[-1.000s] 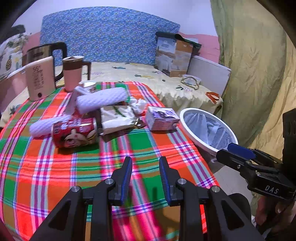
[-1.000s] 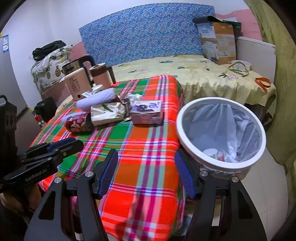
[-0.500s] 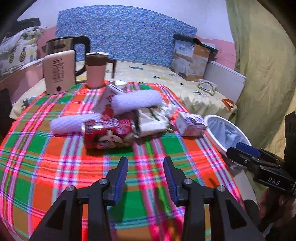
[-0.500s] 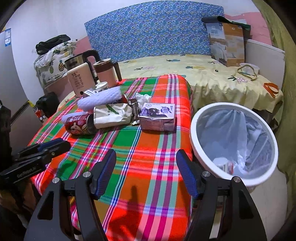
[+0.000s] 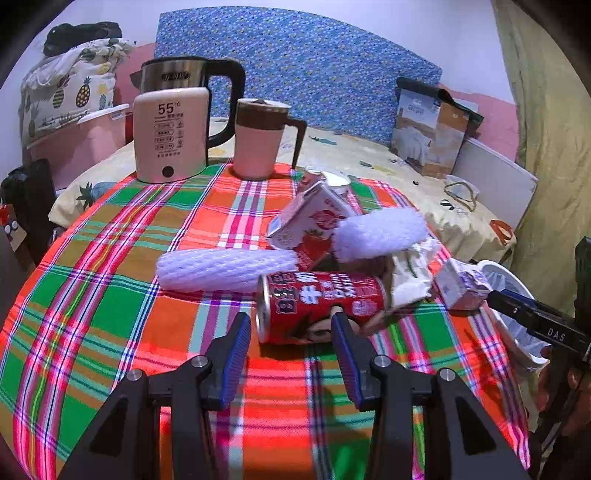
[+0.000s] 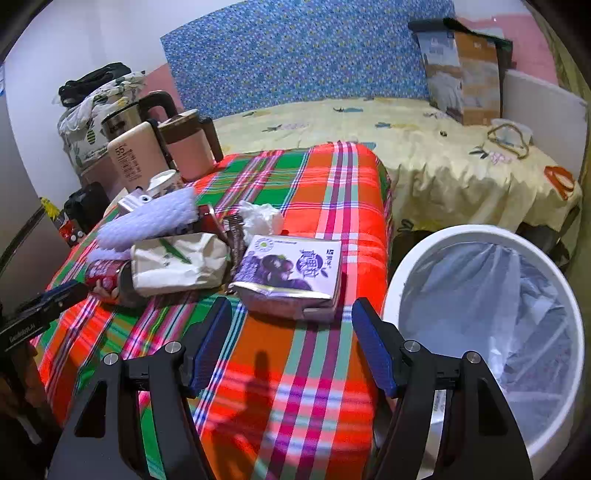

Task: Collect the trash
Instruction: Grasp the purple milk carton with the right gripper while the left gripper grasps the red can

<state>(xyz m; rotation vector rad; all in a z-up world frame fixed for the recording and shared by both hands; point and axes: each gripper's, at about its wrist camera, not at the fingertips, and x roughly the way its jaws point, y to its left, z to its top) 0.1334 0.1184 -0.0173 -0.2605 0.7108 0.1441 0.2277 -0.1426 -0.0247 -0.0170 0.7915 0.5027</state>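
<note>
As both hands close on the litter, the left gripper [image 5: 291, 328], jaws just widened and empty, fronts the red drinks can [image 5: 317, 302], while the wide-open right gripper [image 6: 291, 325] faces the purple carton [image 6: 291, 273], both apparently poised for pickup.

White wall [image 5: 351, 26], blue floral headboard [image 5: 295, 74], yellow-sheeted bed [image 6: 424, 155], plaid-covered table [image 5: 110, 295], olive curtain [image 5: 546, 129]

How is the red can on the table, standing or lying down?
Lying down. The red can rests on its side on the plaid cloth, its round end facing left and its print running sideways.
</note>
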